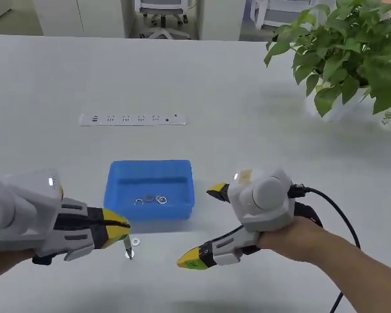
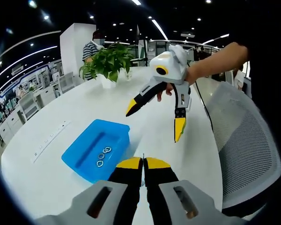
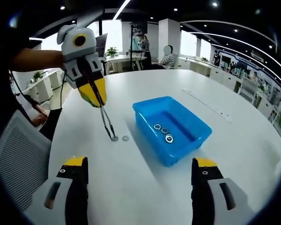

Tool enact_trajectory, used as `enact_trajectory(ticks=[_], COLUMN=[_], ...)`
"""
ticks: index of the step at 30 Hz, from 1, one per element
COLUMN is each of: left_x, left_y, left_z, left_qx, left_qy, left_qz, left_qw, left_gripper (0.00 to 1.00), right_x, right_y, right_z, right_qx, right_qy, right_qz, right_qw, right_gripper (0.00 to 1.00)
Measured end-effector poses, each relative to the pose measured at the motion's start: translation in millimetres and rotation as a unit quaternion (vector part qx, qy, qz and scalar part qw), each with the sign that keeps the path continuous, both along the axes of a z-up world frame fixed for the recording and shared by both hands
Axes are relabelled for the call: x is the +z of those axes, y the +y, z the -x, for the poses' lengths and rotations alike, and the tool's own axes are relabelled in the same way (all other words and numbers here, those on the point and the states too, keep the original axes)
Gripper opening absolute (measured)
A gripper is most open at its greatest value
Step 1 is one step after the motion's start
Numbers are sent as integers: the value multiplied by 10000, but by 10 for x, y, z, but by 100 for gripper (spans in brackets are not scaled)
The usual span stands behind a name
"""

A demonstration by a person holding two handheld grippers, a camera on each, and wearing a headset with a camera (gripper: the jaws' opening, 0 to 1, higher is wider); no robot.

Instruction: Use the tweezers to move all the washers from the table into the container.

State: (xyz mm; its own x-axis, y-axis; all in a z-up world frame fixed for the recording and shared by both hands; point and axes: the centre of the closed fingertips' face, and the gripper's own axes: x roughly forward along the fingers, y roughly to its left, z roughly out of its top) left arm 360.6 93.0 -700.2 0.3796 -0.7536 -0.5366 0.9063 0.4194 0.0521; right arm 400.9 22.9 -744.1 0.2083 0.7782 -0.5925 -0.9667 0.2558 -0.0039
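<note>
A blue container [image 1: 150, 171] stands mid-table with three washers [image 1: 150, 199] inside; the right gripper view shows the container [image 3: 196, 126] too. My left gripper [image 1: 122, 225] is shut on slim metal tweezers [image 1: 127, 246] that point down at the table just in front of the container. Their tips rest at one washer [image 3: 114, 138], and a second washer [image 3: 125, 138] lies right beside it. I cannot tell whether the tips pinch the washer. My right gripper [image 1: 199, 226] hovers open to the right of the washers, with nothing between its jaws.
A white power strip [image 1: 133, 119] lies behind the container. A potted plant [image 1: 345, 52] stands at the far right. A black cable [image 1: 339, 215] trails from my right gripper. A mesh chair [image 2: 243, 154] stands by the table edge.
</note>
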Motion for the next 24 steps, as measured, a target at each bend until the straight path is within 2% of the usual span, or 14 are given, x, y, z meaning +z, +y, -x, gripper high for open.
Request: enact_trajectory(ticks=[10,24], left_x=[-6,-22], left_y=[38,50], left_z=[-9,-9], left_qx=[-233,-600], left_qy=[76,260], left_qz=[-125,-249], left_qw=[9996,9975], left_gripper=[5,5], right_x=[75,72], right_y=[192,489], right_z=[125,267], right_qx=[406,1114], right_qy=[-136,-247], right_qz=[-266,-316], right_qw=[9987,9930], right_gripper=[82,65])
